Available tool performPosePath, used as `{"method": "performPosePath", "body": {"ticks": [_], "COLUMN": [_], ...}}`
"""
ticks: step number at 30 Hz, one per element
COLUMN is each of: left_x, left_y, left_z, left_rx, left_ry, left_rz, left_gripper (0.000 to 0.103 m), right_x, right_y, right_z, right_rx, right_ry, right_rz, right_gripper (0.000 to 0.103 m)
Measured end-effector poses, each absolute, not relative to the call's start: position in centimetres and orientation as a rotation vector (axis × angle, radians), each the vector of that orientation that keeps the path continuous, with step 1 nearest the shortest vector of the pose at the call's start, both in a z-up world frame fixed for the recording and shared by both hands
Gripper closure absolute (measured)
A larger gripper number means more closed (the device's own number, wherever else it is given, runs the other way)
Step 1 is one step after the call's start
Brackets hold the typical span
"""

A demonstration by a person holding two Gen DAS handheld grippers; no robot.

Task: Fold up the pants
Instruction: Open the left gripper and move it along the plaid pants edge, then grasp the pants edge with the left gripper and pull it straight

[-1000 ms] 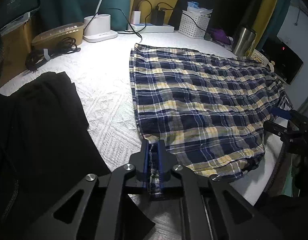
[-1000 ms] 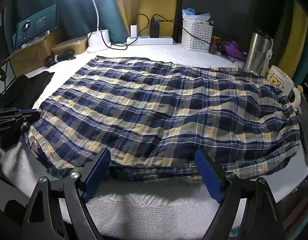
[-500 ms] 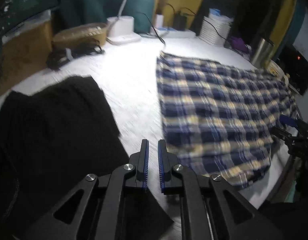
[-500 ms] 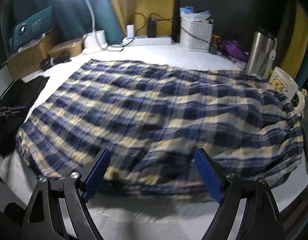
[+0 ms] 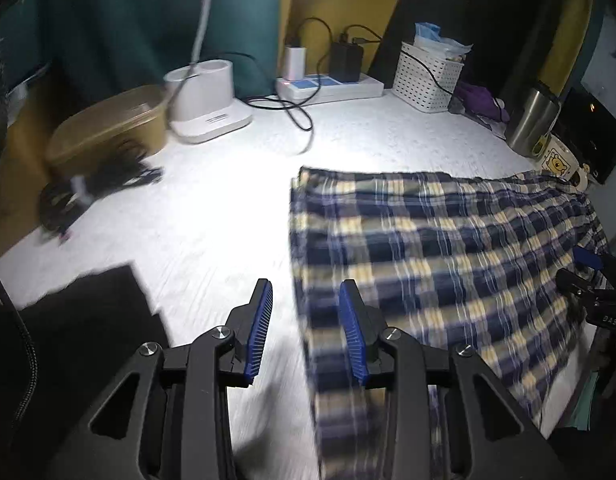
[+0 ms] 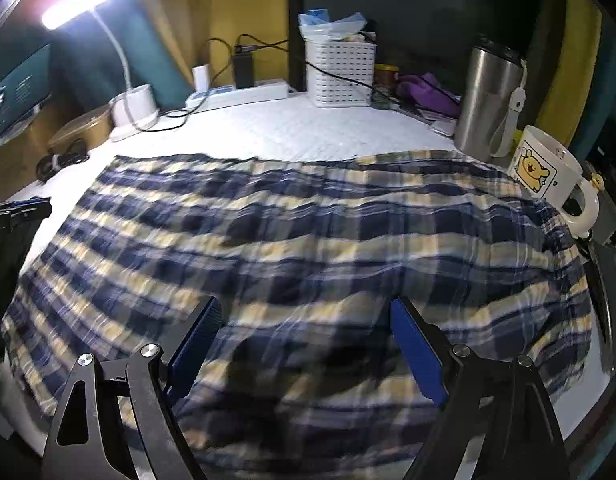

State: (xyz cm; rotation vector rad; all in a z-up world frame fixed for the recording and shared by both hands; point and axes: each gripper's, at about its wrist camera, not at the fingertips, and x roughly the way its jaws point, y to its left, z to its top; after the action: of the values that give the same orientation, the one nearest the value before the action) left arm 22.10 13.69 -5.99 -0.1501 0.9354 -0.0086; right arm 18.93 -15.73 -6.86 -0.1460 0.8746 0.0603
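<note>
Navy and yellow plaid pants (image 5: 436, 248) (image 6: 300, 240) lie flat across the white bed cover. My left gripper (image 5: 306, 304) hovers over the pants' left edge with its blue jaws opening and nothing between them. One of its fingers (image 5: 350, 320) is over the fabric, the other over bare cover. In the right wrist view my right gripper (image 6: 304, 320) stands wide open above the near middle of the pants, with only cloth below it. The left gripper (image 6: 16, 210) shows at that view's left edge, and the right gripper (image 5: 588, 276) at the left view's right edge.
A black garment (image 5: 68, 320) lies at the near left. At the back stand a lamp base (image 5: 206, 100), a power strip (image 5: 328, 86), a white basket (image 6: 340, 72), a steel tumbler (image 6: 488, 100) and a bear mug (image 6: 548, 168). A tan box (image 5: 108, 128) and coiled cable (image 5: 88, 192) sit far left.
My left gripper let go of the pants' corner, moved forward along the left edge and its jaws spread. My right gripper advanced over the pants, still wide open.
</note>
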Motion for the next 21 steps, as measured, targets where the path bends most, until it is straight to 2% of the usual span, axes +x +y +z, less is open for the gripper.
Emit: {"method": "performPosePath", "body": {"ticks": [16,17,19,21], "left_x": [31.1,31.1,30.9,30.7], "left_y": [13.8,13.7,13.2,12.8], "left_z": [-8.7,-8.7,-8.6,-8.6], "left_rx": [-0.093,-0.089,-0.052,-0.026], "left_ry": [1.006,0.995,0.976,0.971], "left_rz": [-0.058,-0.064,-0.073,-0.079], "left_gripper": [0.069,0.070,0.087,0.093], "right_x": [23.3,23.4,23.7,24.0], "right_y": [-18.1,-18.1,-18.0,-18.0], "right_z": [-7.5,-7.5,-7.7,-7.8], "right_rx": [-0.143,-0.146,-0.152,-0.162], "right_ry": [0.920,0.923,0.927,0.932], "right_rz": [-0.005,-0.004,-0.003,-0.005], "right_gripper": [0.016,0.016,0.016,0.016]}}
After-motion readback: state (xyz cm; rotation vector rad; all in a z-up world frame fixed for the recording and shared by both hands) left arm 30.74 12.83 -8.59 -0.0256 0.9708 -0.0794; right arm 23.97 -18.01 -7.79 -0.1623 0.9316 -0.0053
